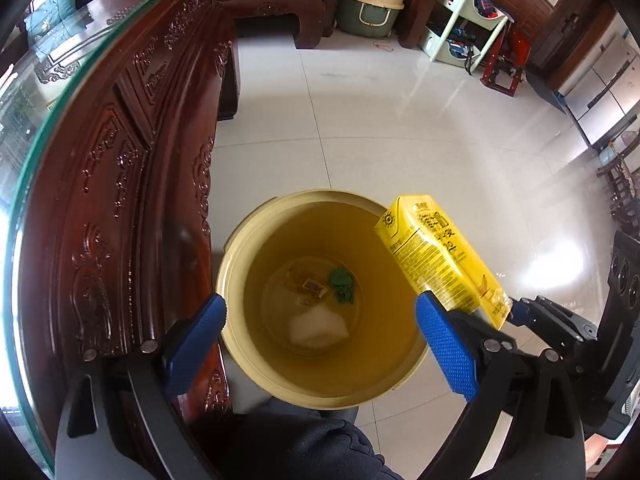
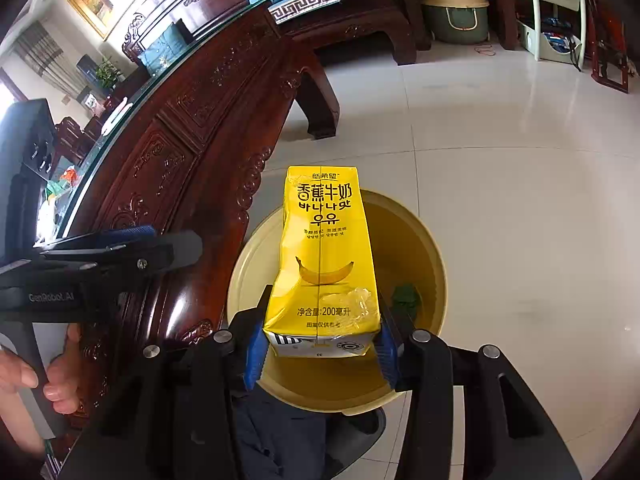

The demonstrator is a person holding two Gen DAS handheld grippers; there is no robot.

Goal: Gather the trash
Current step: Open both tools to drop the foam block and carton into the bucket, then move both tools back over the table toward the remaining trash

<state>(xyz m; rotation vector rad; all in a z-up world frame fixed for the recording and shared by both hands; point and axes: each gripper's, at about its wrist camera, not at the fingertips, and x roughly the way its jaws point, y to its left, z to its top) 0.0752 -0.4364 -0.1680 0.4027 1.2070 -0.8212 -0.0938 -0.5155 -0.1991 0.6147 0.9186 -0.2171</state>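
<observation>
A round cream-yellow trash bin (image 1: 320,195) stands on the tiled floor beside the table. Inside lie a white crumpled tissue (image 1: 318,326), a green scrap (image 1: 342,284) and a brown wrapper (image 1: 306,284). My left gripper (image 1: 322,302) hangs over the bin mouth, open, with nothing between its blue pads. My right gripper (image 2: 320,344) is shut on the base of a yellow banana milk carton (image 2: 322,248). The carton (image 1: 440,256) tilts over the bin's (image 2: 438,256) right rim. In the right wrist view, the left gripper (image 2: 120,248) shows at the left, held by a hand.
A carved dark wood table (image 1: 120,168) with a glass top stands close on the left of the bin. A dark trouser leg (image 1: 304,440) is just below the bin. Farther off are a green lidded basket (image 1: 370,8) and a pale shelf rack (image 1: 464,24).
</observation>
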